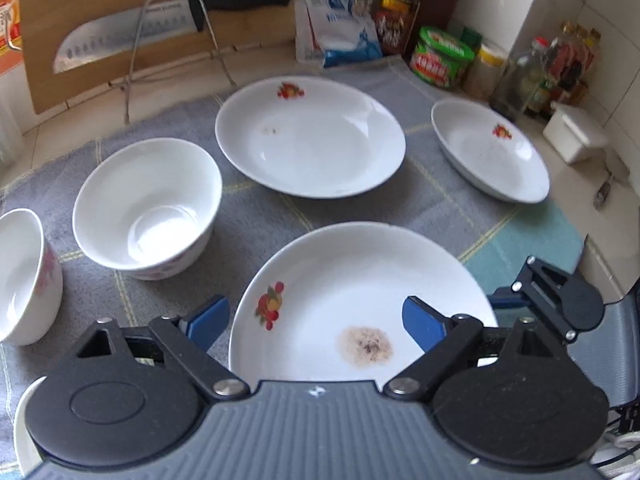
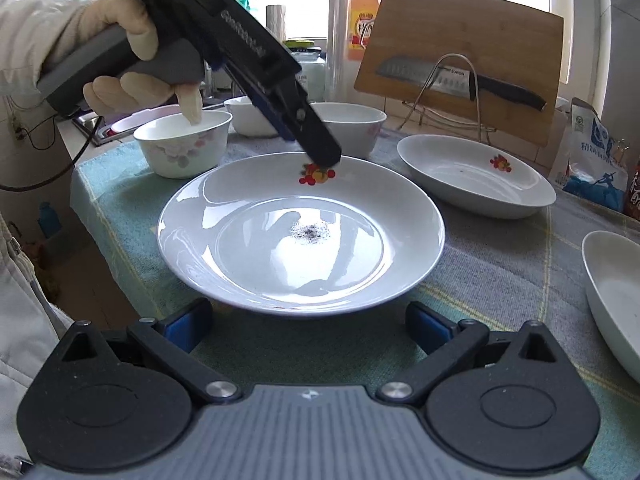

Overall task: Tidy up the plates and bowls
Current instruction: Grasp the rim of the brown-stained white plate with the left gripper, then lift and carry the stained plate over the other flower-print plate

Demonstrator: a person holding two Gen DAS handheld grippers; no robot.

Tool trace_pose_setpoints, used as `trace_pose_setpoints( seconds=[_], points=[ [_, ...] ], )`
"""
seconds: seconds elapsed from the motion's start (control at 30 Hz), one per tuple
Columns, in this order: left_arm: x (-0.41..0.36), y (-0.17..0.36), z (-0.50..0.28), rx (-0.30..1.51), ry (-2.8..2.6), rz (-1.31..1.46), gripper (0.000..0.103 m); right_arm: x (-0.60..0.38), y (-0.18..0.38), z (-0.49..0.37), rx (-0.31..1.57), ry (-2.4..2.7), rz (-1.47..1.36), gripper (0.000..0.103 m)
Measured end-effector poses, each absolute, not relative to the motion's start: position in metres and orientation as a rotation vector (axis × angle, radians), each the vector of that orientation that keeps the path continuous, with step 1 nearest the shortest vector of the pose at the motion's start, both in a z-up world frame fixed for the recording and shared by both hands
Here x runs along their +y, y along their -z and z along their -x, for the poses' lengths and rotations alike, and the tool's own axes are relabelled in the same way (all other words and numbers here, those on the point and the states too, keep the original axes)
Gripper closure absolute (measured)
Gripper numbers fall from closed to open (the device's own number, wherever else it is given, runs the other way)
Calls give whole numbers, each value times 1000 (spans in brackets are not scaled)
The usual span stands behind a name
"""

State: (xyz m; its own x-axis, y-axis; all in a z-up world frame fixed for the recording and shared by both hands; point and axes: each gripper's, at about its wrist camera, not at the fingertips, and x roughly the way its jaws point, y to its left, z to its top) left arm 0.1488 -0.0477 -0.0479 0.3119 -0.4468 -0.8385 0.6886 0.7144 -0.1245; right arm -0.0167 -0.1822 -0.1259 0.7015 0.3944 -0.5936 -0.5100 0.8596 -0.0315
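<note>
Three white plates with a fruit print lie on a grey-and-teal cloth. The near plate (image 1: 360,300) (image 2: 300,232) has a brown stain at its centre. My left gripper (image 1: 316,320) is open, its blue pads straddling this plate's near-left rim; it shows in the right wrist view (image 2: 320,152) above the plate's far rim. My right gripper (image 2: 308,328) is open just short of the plate's other edge and shows in the left wrist view (image 1: 556,296). A second plate (image 1: 310,136) (image 2: 476,174) and a third plate (image 1: 490,150) (image 2: 612,296) lie further off. White flowered bowls (image 1: 148,208) (image 2: 184,142) stand to the side.
A bamboo cutting board (image 1: 120,20) (image 2: 460,60) with a knife (image 1: 132,36) leans on a wire rack (image 1: 176,40) at the back. Sauce bottles (image 1: 400,8), a green tin (image 1: 440,58), a blue-white bag (image 1: 340,24) and a white box (image 1: 576,132) line the wall. An orange jug (image 2: 364,16) stands by the window.
</note>
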Motion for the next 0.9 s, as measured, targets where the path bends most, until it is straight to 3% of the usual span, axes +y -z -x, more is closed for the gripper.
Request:
trace_pose_setpoints(
  seconds=[0.9],
  points=[
    [-73, 71, -196, 1319, 931, -376, 10, -169, 124, 4, 644, -545, 245, 0]
  ],
)
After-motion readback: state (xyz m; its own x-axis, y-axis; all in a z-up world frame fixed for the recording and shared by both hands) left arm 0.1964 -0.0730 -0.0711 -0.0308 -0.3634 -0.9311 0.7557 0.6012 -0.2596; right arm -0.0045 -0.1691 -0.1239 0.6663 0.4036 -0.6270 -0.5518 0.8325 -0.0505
